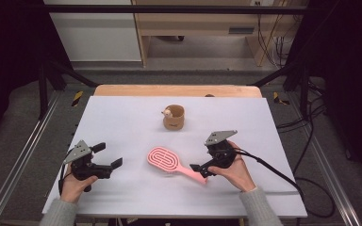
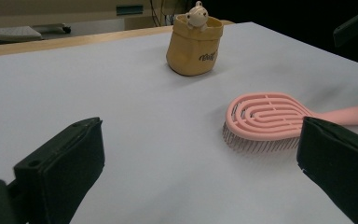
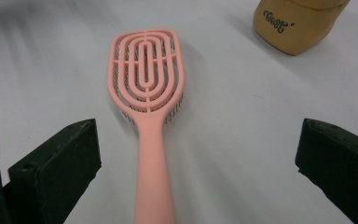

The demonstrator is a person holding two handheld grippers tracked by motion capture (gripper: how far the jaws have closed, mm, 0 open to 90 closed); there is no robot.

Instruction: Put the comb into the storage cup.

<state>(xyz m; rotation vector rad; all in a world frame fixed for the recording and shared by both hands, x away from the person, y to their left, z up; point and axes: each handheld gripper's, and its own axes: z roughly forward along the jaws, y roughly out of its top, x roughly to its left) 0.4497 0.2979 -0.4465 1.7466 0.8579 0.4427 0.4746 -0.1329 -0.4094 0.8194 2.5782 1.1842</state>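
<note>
A pink plastic hairbrush with a slotted oval head (image 1: 164, 159) is lying bristles down near the middle of the white-covered counter (image 1: 122, 122), its handle pointing toward the person's right hand. The right tool (image 1: 199, 169) is hovering at the handle's end with its black jaws spread wide, the handle running between them in the right gripper view (image 3: 153, 177) without touching either. The left tool (image 1: 109, 157) is sitting off to the brush's left, jaws also gaping and gripping nothing. A small tan soft pot with a little figure on its rim (image 1: 174, 117) is standing farther back.
</note>
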